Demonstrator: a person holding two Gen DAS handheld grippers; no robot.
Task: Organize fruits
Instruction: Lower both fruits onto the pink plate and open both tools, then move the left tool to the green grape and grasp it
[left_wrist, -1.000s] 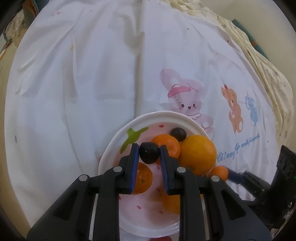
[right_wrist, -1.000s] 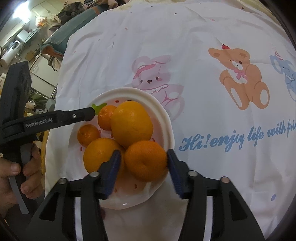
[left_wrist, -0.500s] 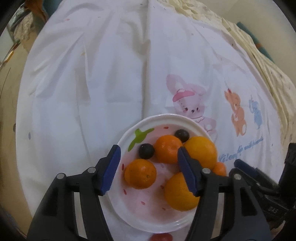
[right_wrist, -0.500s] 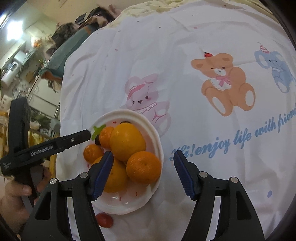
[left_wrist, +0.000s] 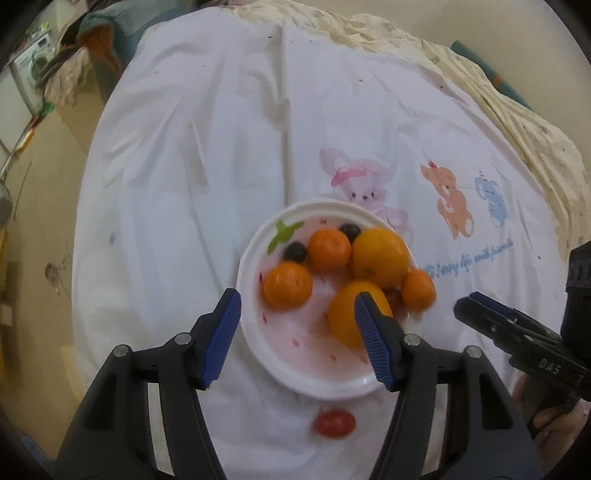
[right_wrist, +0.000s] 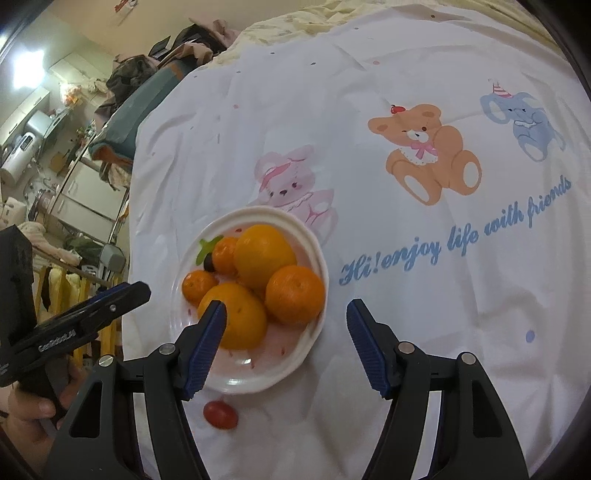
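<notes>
Both tools hang empty over the plate (left_wrist: 255, 295). Left tool (left_wrist: 297, 339): jaws spread apart, nothing between the pads. Right tool (right_wrist: 282, 343): jaws wide too, nothing gripped.

The fruit sits piled on the white plate, which lies on a cartoon-print cloth (right_wrist: 406, 332), probably over a bed. On it are two big oranges (left_wrist: 380, 254), three small mandarins (left_wrist: 288, 286) and two dark berries (left_wrist: 294, 252); something small and red shows between the oranges, too blurred to name. One cherry tomato (left_wrist: 334, 424) lies off the plate on the cloth, just beside the near rim.

Risks, as I judge them:
- The far-right mandarin (left_wrist: 418, 288) sits right at the rim; a nudge to the pile could send it off.
- The tomato is round and on soft wrinkled cloth, so a sloppy pinch could squirt it away or crush it.
- The plate rests on soft bedding; pressing down on the near rim could tip it and spill the pile.
- The two tools are near each other and could clash if both go for the tomato.

Against a second ago: the left tool was clamped on a dark berry over the plate; that berry now lies on the plate's far left and the jaws stand apart. The right tool was around the right mandarin; it now stands wider and has backed off. Both views are higher and further back, so the tomato has come into view.
</notes>
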